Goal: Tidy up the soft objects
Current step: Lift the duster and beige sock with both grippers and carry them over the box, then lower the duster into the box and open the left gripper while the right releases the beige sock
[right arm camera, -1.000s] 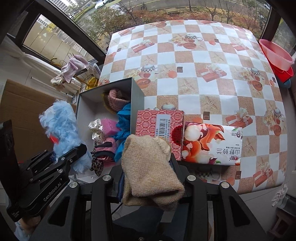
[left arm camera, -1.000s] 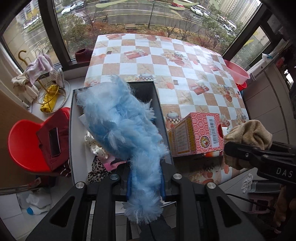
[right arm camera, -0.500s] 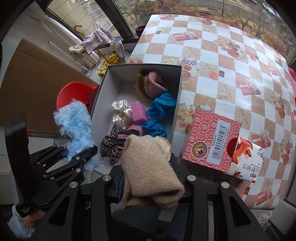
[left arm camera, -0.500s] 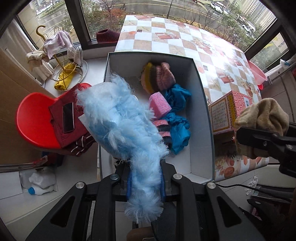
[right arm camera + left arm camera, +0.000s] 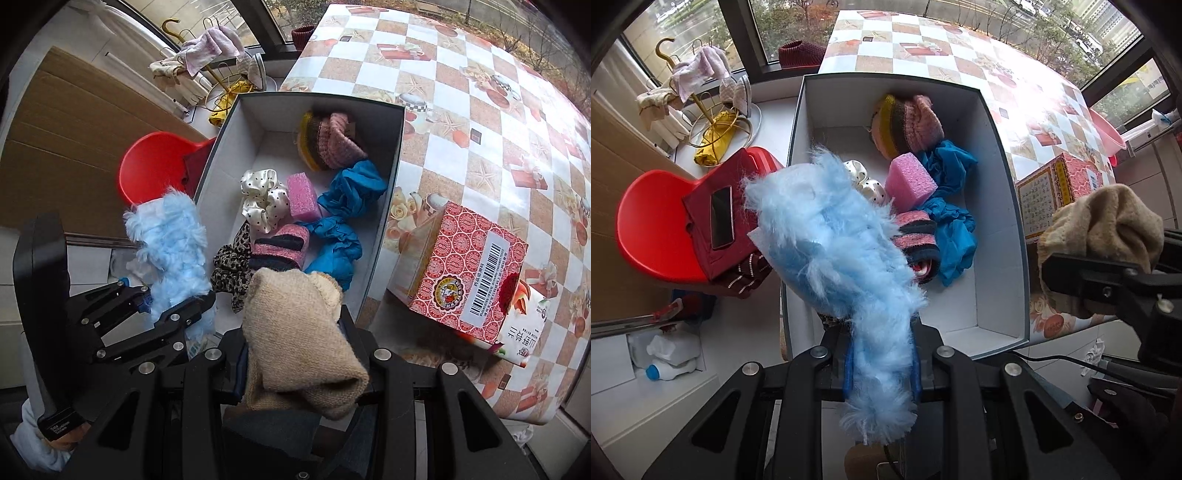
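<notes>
We had the left gripper (image 5: 881,363) clamped on a blue fluff (image 5: 831,236), held over the box (image 5: 1004,177)'s left wall and near-left corner. The right gripper (image 5: 301,354) was clenched on a tan knit (image 5: 299,332), hanging over the box's near edge.

The box sat at the table (image 5: 480,96)'s left edge; past its left wall the floor dropped away, with a red chair (image 5: 653,221) close below. Open white floor inside ran along the left wall, the near end and a strip by the right wall.

The middle and far end were taken: a knit hat (image 5: 328,144) at the far end, a pink sponge (image 5: 303,195), a dotted scrunchie (image 5: 264,199), blue cloth (image 5: 343,218), a striped pink piece (image 5: 279,247) and a leopard scrunchie (image 5: 231,266) nearest us.

A red carton (image 5: 465,269) stood just right of the box on the table, a juice pack (image 5: 521,332) touching it behind. A gold rack (image 5: 701,107) with cloths stood far left.
</notes>
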A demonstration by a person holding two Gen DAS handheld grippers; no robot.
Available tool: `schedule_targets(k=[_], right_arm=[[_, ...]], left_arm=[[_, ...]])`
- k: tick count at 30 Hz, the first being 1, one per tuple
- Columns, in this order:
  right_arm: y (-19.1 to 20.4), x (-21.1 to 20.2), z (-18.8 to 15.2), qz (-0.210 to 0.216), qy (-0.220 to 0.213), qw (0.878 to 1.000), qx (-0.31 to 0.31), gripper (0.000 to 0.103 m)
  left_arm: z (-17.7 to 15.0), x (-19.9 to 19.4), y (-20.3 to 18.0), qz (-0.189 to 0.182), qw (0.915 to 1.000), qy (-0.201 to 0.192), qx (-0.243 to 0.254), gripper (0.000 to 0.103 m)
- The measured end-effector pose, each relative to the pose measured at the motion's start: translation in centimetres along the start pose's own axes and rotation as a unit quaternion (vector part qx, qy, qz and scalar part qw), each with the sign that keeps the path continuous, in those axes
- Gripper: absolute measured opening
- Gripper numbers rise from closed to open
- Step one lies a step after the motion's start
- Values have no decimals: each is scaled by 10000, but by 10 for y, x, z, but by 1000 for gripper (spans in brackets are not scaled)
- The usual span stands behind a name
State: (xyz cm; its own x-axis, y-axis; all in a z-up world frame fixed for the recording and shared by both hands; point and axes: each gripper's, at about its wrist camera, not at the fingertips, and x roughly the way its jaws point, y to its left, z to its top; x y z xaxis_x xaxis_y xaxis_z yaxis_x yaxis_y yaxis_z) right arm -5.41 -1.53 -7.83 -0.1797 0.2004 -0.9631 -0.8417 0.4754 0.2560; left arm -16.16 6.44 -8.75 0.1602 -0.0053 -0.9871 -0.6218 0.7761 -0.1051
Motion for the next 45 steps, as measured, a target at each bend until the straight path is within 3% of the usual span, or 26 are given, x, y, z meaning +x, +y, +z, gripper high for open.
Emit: schedule_targets(k=[21, 24, 25, 26, 27, 28, 29, 32, 36, 39, 41, 45], right_arm=[[2, 8, 6, -24, 95, 9999, -63, 42], [4, 9, 12, -54, 72, 9999, -106, 42], [5, 9, 14, -42, 46, 9999, -119, 44], [6, 8, 17, -10, 28, 9999, -128, 54], [6, 8, 19, 16, 16, 9999, -118, 63], [6, 6, 21, 21, -5, 9999, -98, 85], [6, 4, 23, 13, -37, 10000, -85, 96], [7, -7, 26, -52, -231, 9997, -105, 97], [3, -21, 26, -37, -404, 9992, -15, 97], [2, -33, 24, -66, -568, 9984, -15, 97], [2, -38, 23, -98, -647, 9978, -55, 102], [0, -41, 19, -90, -730, 9973, -23, 102]], left_arm=[[4, 7, 1, 16, 10000, 31, 65, 25], [10, 4, 3, -88, 9999, -57, 30, 37], [12, 4, 4, -111, 9999, -69, 19, 54], [14, 4, 5, -121, 9999, -60, 8, 74], [15, 4, 5, -109, 9999, -30, 5, 82], [16, 3, 6, -76, 10000, -31, 11, 83], [17, 3, 6, -11, 10000, -28, 27, 83], [18, -2, 4, 228, 9996, -128, 126, 83], [20, -17, 7, 374, 9978, -556, -17, 83], [26, -16, 15, -18, 9991, -375, -214, 83], [28, -10, 20, -405, 9984, -131, -364, 83], [27, -12, 17, -284, 9988, -156, -368, 83]])
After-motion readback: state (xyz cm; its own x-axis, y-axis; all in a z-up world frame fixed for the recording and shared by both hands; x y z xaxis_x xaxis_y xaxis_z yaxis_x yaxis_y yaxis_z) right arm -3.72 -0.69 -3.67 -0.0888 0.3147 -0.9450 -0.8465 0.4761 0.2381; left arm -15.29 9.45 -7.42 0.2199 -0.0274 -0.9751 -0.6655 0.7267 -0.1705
